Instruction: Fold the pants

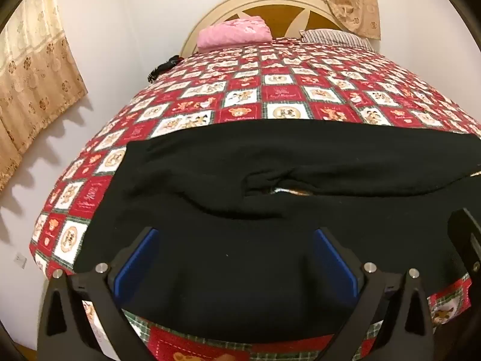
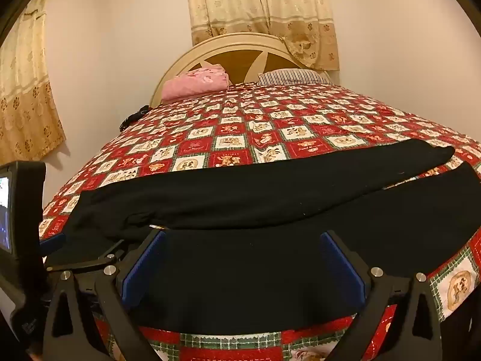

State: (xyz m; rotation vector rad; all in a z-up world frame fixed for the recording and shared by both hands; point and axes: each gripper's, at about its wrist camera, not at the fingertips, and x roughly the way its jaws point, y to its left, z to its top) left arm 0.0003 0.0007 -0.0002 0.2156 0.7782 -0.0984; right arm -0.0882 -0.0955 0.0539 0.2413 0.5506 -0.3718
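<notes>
Black pants (image 1: pixel 270 162) lie flat across the near end of the bed, waist at the left, two legs running right. In the right wrist view the pants (image 2: pixel 270 192) show both legs, with the far leg ending at the right (image 2: pixel 433 153). My left gripper (image 1: pixel 234 240) is open, its blue-padded fingers (image 1: pixel 138 264) spread just above the near leg close to the waist. My right gripper (image 2: pixel 243 243) is open, its fingers (image 2: pixel 342 264) spread over the near leg further right. Neither holds cloth. The left gripper's body (image 2: pixel 21 225) shows at the left of the right wrist view.
The bed has a red patchwork quilt (image 1: pixel 270 90) with bear prints. A folded pink cloth (image 1: pixel 234 33) and a striped pillow (image 1: pixel 336 37) lie by the cream headboard (image 1: pixel 270 3). A dark item (image 1: pixel 162 69) sits at the bed's left edge. Curtains (image 1: pixel 33 90) hang on the walls.
</notes>
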